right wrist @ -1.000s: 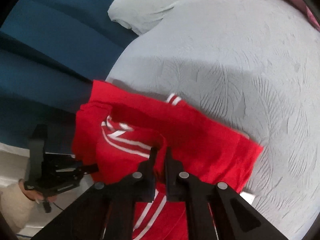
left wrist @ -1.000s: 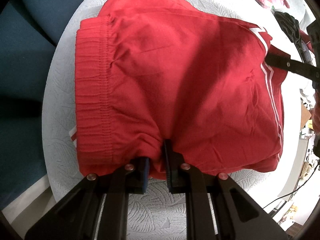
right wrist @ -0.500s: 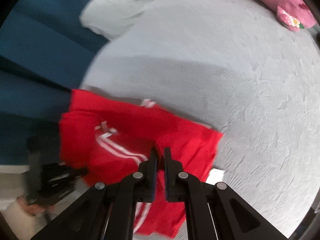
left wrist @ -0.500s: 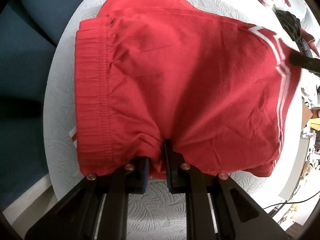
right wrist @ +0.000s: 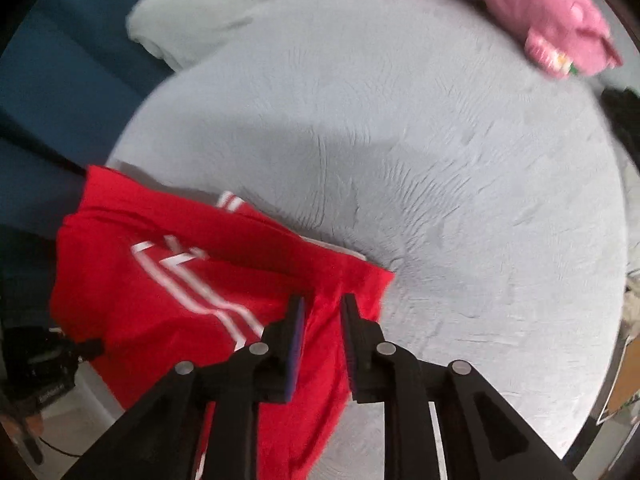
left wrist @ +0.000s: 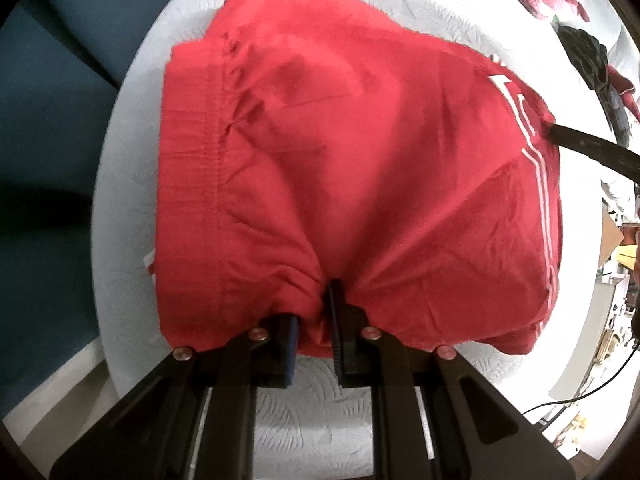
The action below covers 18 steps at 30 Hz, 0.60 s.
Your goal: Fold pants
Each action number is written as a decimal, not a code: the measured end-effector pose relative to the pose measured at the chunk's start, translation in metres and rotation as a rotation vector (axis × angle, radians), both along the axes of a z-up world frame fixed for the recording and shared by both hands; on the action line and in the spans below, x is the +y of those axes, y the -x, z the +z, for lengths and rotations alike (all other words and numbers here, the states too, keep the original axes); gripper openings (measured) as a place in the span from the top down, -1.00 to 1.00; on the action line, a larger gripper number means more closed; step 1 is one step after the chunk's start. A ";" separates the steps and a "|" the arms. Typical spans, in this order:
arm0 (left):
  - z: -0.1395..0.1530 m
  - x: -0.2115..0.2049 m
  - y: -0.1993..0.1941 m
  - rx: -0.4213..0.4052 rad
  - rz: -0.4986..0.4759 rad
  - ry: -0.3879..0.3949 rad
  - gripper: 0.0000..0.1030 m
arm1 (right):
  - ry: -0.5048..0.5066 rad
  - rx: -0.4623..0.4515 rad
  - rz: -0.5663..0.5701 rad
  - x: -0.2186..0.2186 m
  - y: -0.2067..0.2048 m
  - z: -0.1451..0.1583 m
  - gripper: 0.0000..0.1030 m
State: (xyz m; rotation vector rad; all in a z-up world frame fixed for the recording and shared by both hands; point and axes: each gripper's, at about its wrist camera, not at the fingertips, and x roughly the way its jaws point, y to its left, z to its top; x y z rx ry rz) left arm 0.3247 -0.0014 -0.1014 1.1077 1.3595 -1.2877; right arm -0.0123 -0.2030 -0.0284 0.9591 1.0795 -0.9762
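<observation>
The left gripper [left wrist: 316, 320] pinches the red pants [left wrist: 360, 168] near edge; the right gripper [right wrist: 322, 320], seemingly parted, may drag the fold loose.

bed: pale textured cover [right wrist: 440, 160] | beside: blue wall [left wrist: 44, 120] | floor: pale [left wrist: 52, 392]

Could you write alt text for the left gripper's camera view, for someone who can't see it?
Red shorts with white side stripes lie folded on a pale quilted bed, and the left gripper pinches their near edge. The right gripper's black finger reaches the far right side.
</observation>
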 end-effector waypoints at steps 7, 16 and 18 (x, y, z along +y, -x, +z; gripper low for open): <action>0.022 0.008 -0.006 0.017 0.033 0.027 0.63 | -0.072 -0.282 -0.077 0.076 0.027 0.035 0.15; 0.004 0.009 0.004 -0.045 -0.030 -0.006 0.59 | -0.273 -0.515 -0.178 0.147 -0.007 0.001 0.15; -0.001 0.011 0.001 -0.034 -0.015 -0.006 0.57 | -0.331 -0.565 -0.155 0.149 -0.027 -0.010 0.15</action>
